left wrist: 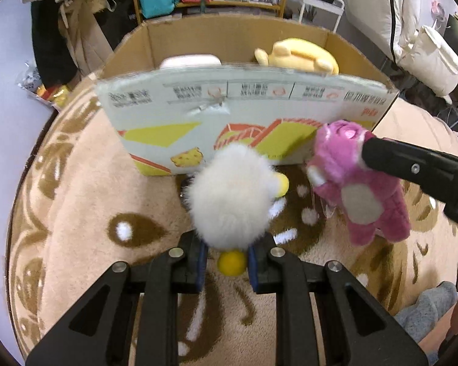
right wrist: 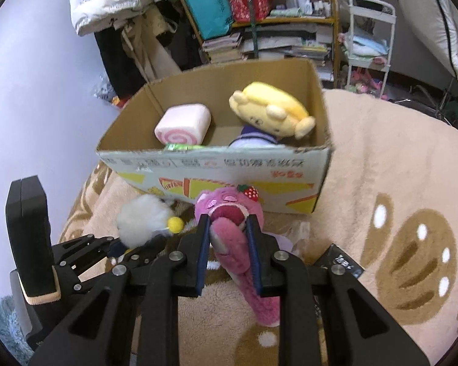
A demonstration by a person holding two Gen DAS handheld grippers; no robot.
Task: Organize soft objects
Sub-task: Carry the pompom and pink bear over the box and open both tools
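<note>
My left gripper (left wrist: 226, 248) is shut on a fluffy white plush (left wrist: 229, 195) with yellow feet, held just above the rug in front of the cardboard box (left wrist: 229, 97). My right gripper (right wrist: 227, 228) is shut on a pink bear plush (right wrist: 235, 244) with a strawberry on its head; the bear also shows in the left wrist view (left wrist: 351, 180), hanging to the right of the white plush. The white plush shows in the right wrist view (right wrist: 143, 219). Inside the box (right wrist: 155, 155) lie a pink swirl-roll plush (right wrist: 183, 123), a yellow plush (right wrist: 271, 111) and a purple plush (right wrist: 253, 140).
A beige and brown patterned rug (right wrist: 381, 183) covers the surface. Behind the box stand a yellow shelf (right wrist: 259, 6) with bags and books, hanging coats (right wrist: 107, 0) and a white cart (right wrist: 369, 39). A grey furry item (left wrist: 427, 305) lies at lower right.
</note>
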